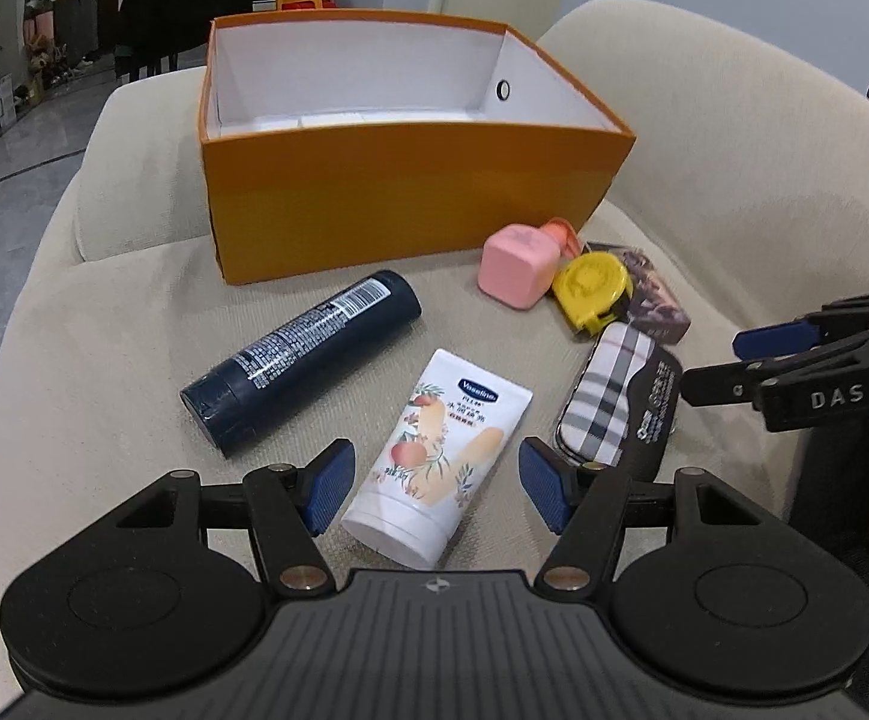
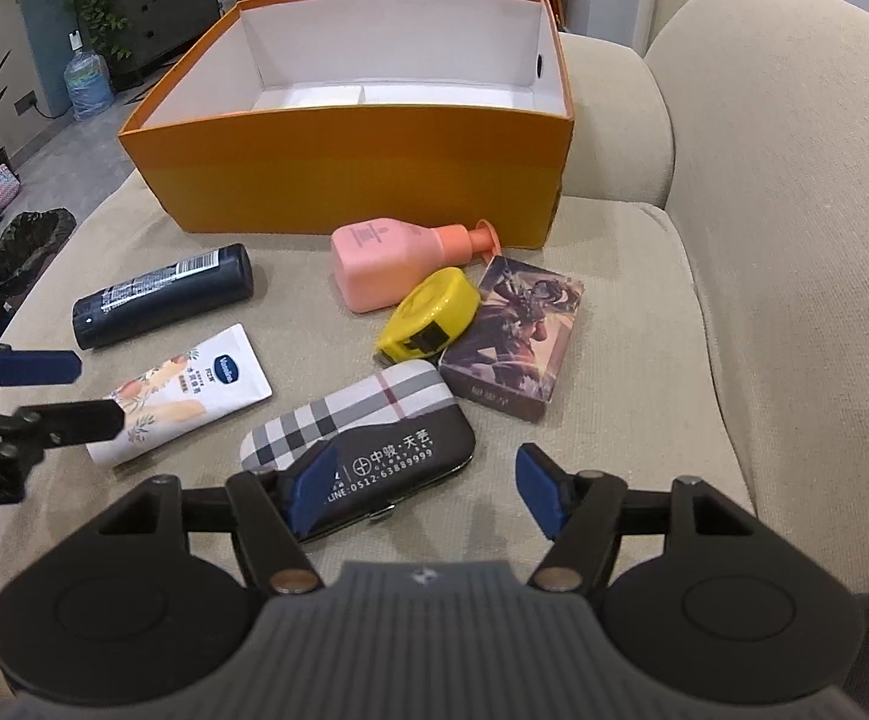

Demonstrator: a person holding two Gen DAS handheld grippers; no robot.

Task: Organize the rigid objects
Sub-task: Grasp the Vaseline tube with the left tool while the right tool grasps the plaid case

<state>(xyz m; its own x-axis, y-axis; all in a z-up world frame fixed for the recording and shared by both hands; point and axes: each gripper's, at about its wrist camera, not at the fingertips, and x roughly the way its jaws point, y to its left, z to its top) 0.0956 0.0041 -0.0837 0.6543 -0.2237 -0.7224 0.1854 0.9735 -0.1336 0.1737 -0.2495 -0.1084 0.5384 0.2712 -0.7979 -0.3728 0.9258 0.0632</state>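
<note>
I hold both grippers low over the beige sofa cushion [image 1: 104,324]. My left gripper [image 1: 431,483], jaws apart, straddles the white Vaseline tube [image 1: 440,456]; my right gripper [image 2: 419,489], jaws apart, hovers by the plaid-and-black case [image 2: 362,432]. The open orange cardboard box [image 1: 398,198] sits behind.

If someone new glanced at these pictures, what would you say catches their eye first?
The big orange box, open and white inside, sits at the back of the beige sofa cushion. In front of it lie scattered items: a dark blue bottle and a white Vaseline tube to the left, a pink pump bottle and a yellow tape measure in the middle. The left gripper hangs open over the tube, the right gripper open over a plaid case.
</note>
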